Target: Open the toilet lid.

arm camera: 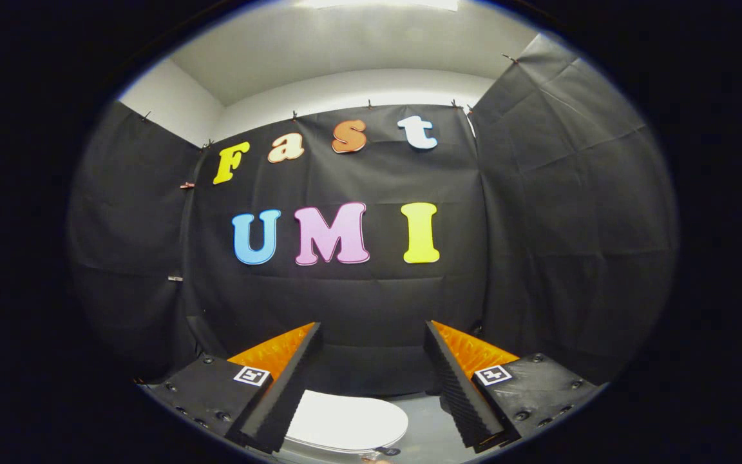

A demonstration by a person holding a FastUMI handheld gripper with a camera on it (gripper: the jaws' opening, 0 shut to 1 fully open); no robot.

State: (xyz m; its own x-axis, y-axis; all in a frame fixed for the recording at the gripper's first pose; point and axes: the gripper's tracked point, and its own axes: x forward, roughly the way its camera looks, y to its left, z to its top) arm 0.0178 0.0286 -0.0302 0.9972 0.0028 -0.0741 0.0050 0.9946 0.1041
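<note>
Claw (371, 380) spread wide open and holding nothing, hovering above the closed white toilet lid (345, 422) seen between its fingers.

Bright overhead light, dim booth, fisheye-warped edges.

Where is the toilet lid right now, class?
In the gripper view, the white toilet lid lies closed and low down, below the open fingers, nearer the left one, with the black cloth wall beyond.

Pale grey floor (432, 428) below the spread gripper (371, 386) fingers; white toilet lid (345, 422) lying flat, closed, above it.
</note>
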